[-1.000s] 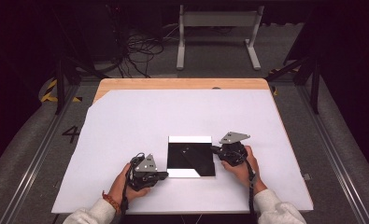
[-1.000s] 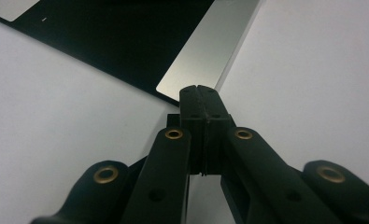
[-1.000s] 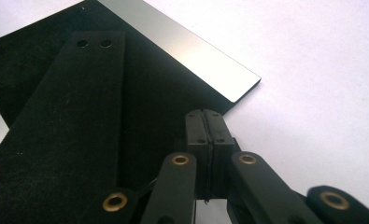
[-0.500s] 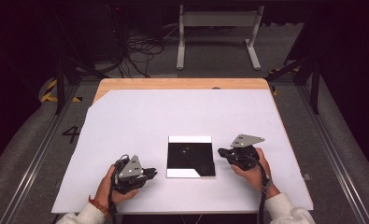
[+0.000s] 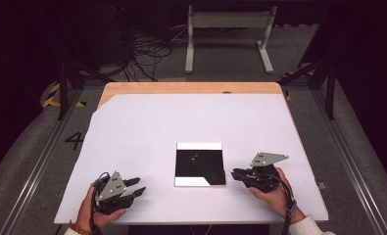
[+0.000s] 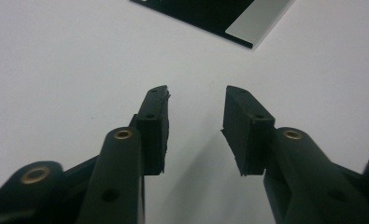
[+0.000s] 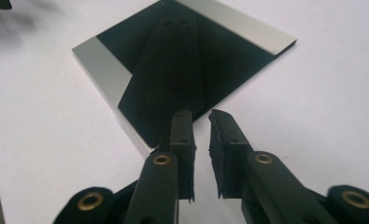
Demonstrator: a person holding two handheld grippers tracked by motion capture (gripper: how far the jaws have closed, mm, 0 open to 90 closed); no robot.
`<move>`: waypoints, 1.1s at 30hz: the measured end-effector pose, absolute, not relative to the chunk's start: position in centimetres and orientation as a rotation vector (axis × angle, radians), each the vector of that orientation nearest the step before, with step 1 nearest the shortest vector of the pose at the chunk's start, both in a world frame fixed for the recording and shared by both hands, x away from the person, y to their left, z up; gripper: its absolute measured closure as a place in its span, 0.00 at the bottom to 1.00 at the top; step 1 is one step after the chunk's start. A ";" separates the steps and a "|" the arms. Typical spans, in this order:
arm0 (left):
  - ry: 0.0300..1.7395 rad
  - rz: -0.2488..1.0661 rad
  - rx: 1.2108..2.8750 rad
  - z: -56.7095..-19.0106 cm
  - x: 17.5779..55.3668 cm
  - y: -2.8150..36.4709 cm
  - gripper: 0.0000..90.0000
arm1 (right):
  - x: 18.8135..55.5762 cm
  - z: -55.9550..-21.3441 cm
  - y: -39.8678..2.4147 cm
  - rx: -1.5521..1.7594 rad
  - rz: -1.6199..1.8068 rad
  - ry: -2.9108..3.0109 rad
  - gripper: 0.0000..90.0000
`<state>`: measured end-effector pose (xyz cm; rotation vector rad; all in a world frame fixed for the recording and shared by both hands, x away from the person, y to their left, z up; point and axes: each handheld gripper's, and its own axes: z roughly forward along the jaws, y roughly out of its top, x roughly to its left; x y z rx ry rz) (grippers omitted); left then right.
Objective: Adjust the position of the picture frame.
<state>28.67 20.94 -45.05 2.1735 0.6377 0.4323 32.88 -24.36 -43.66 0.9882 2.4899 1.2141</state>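
Observation:
A glossy black square tile (image 5: 200, 164) with pale strips along its far and near edges lies flat on the white sheet (image 5: 181, 122). My left gripper (image 5: 138, 186) rests near the front edge, well left of the tile, pointing right. Its jaws have just been opening and stand apart over bare sheet in the left gripper view (image 6: 196, 93). The tile's corner (image 6: 210, 11) lies ahead of them. My right gripper (image 5: 234, 174) sits just right of the tile, pointing left. Its jaws (image 7: 200, 114) have just been opening, show a narrow gap, and hold nothing. The tile (image 7: 173, 60) lies just beyond their tips.
The white sheet covers a wooden table whose bare strip (image 5: 191, 88) shows at the far edge. Beyond the table are floor cables (image 5: 147, 49) and a white stand (image 5: 228, 34). Metal rails (image 5: 34, 161) run along both sides.
Both hands drew away from the tile's sides, the left toward the front left corner, the right a little to the right. Both pairs of jaws opened; the tile stays on the sheet.

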 end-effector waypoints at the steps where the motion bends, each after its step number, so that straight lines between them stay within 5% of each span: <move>1: 0.642 0.436 2.174 -45.1 28.7 21.0 0.65 | 32.8 -43.8 -24.2 0.993 1.213 2.506 0.84; 10: 0.635 0.415 2.183 -45.3 28.8 20.3 0.56 | 32.6 -44.6 -22.5 0.947 1.159 2.629 0.71; 33: 0.629 0.378 2.204 -45.7 29.2 19.5 0.51 | 33.0 -43.5 -20.0 0.862 0.752 2.765 0.85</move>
